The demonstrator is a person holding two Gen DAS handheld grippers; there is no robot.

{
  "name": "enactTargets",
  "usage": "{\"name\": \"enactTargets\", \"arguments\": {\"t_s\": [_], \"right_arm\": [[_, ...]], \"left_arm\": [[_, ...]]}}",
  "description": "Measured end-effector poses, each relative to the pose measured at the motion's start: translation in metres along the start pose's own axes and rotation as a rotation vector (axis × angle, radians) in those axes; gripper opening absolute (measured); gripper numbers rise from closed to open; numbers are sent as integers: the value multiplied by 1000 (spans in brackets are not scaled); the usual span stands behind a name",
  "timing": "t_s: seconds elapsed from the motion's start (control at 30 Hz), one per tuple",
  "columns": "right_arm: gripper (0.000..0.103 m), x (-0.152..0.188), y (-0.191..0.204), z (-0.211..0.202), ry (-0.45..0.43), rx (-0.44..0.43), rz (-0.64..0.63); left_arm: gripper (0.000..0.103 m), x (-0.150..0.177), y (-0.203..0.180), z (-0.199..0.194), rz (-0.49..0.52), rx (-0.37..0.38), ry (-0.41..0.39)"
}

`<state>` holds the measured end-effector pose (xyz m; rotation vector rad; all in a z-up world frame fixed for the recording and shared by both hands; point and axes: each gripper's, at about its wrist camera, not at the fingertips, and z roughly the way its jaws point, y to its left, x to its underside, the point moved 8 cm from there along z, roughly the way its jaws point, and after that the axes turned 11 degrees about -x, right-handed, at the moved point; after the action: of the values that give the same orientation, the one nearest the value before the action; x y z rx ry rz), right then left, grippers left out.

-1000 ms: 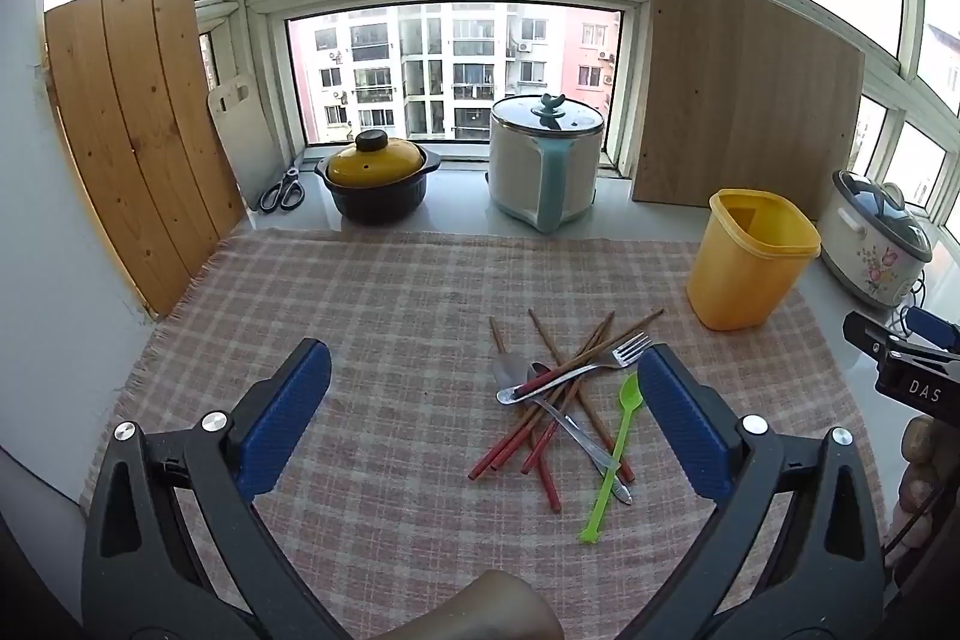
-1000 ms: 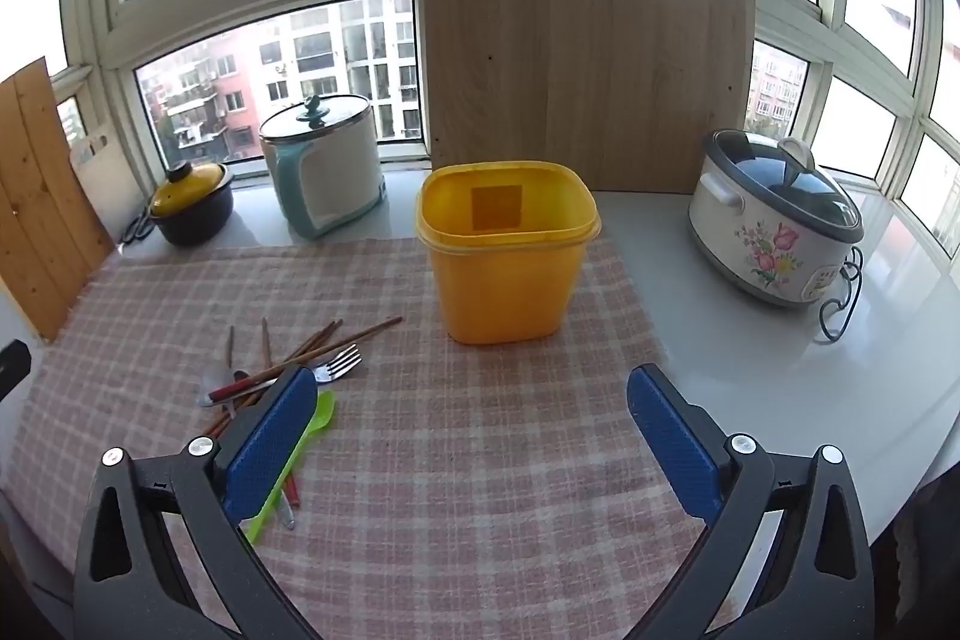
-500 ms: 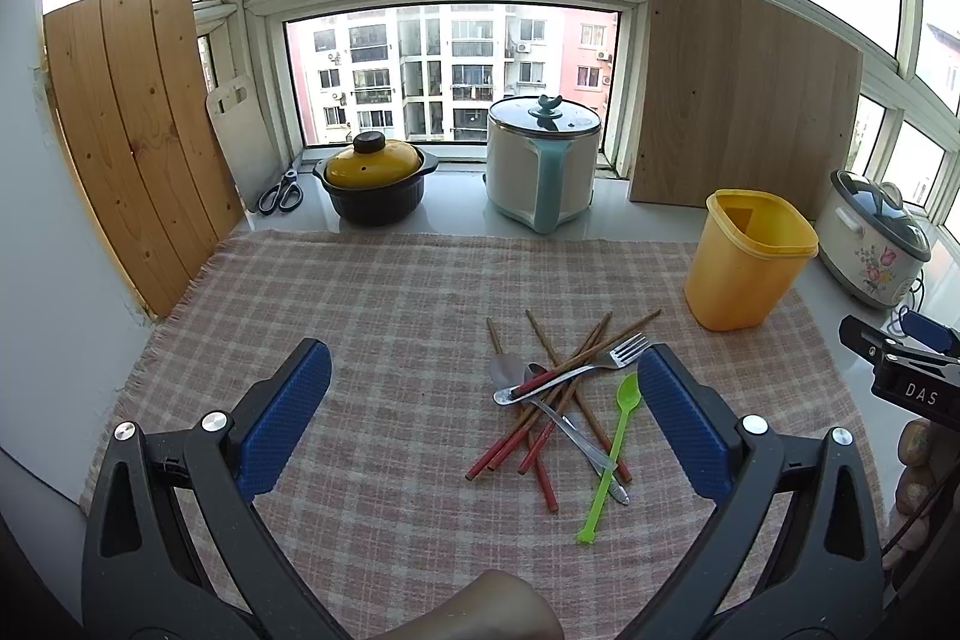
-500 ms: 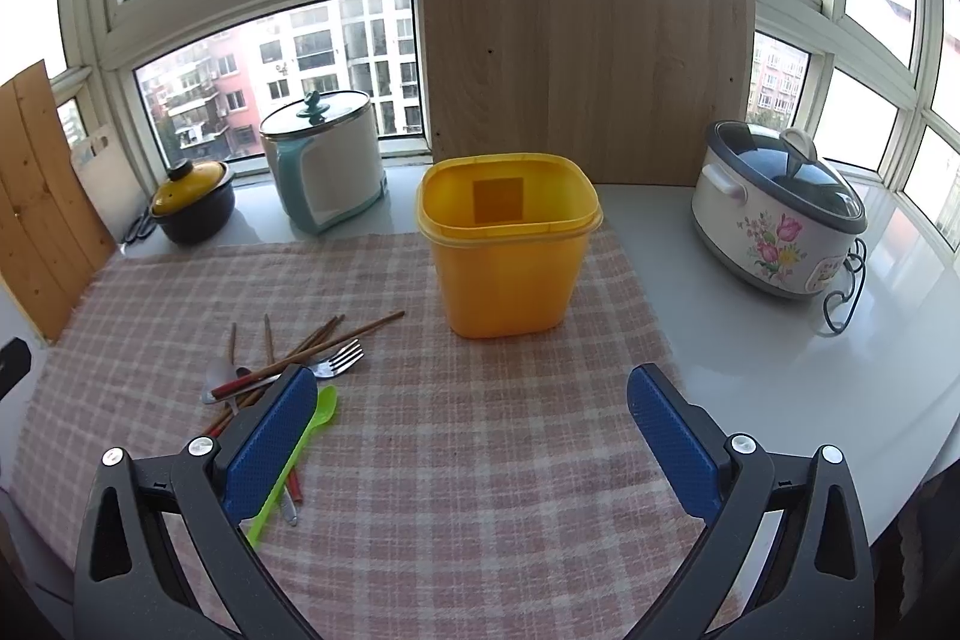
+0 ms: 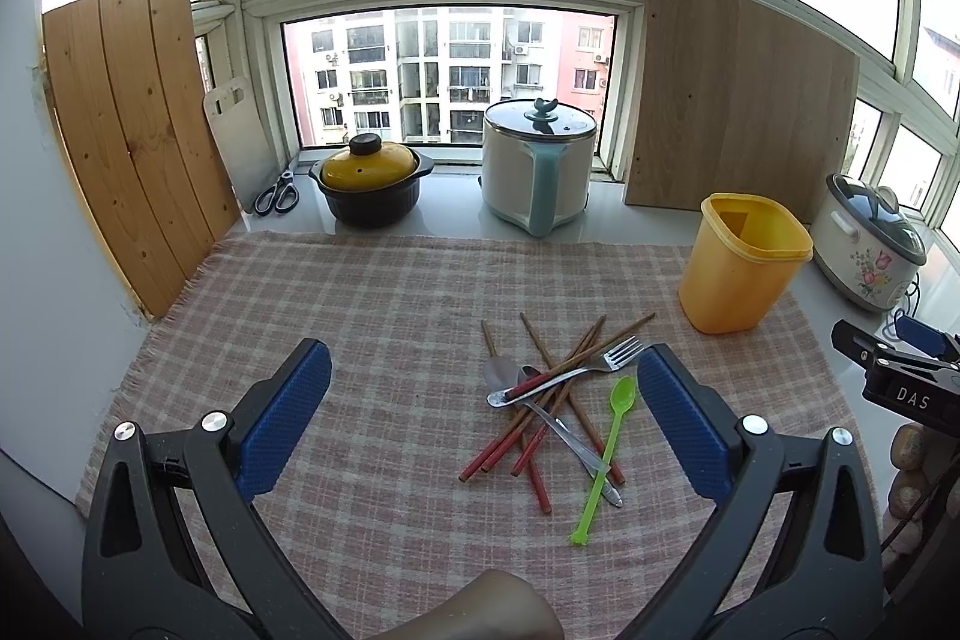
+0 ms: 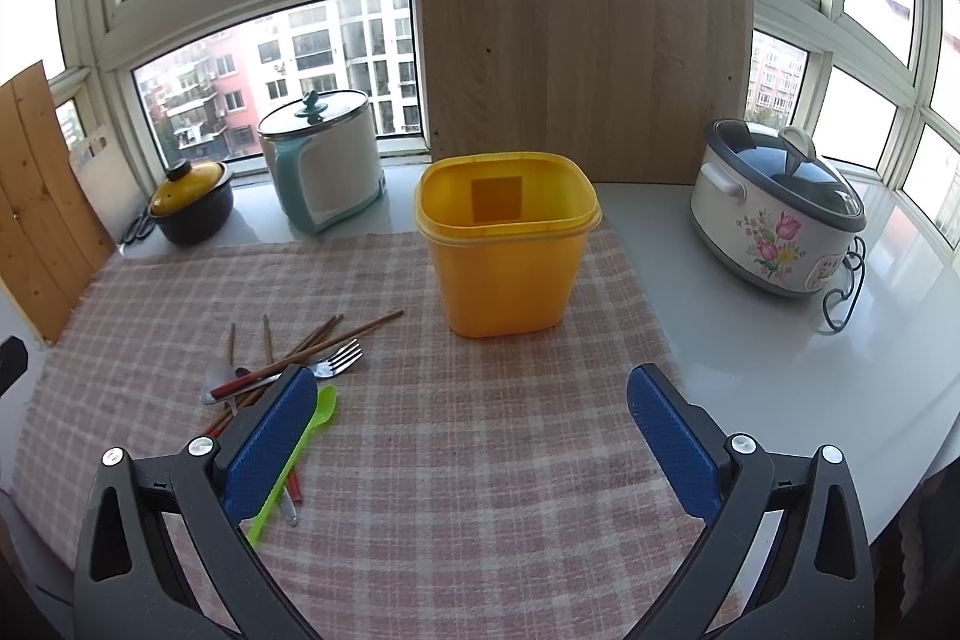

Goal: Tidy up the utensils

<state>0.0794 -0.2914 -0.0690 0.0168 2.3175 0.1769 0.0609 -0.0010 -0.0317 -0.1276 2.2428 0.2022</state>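
Bright bay windows (image 5: pixel 456 76), white sill, apartment blocks (image 5: pixel 450 70) apparently hazy outside.

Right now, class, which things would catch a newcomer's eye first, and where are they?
A loose pile of utensils, among them a lime-green spoon, lies on the checked cloth. The bright yellow container stands open behind it, toward the right. Both hand-held grippers, left and right, hover open.
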Motion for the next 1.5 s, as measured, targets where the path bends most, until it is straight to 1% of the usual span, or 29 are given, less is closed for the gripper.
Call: {"name": "enactTargets", "arguments": {"t_s": [1.13, 1.5], "right_arm": [[102, 4, 2, 7, 16, -1, 6], [102, 2, 1, 12, 31, -4, 9]], "left_arm": [[103, 0, -2, -1, 1, 0, -2], [103, 5, -2, 3, 2, 1, 15]]}}
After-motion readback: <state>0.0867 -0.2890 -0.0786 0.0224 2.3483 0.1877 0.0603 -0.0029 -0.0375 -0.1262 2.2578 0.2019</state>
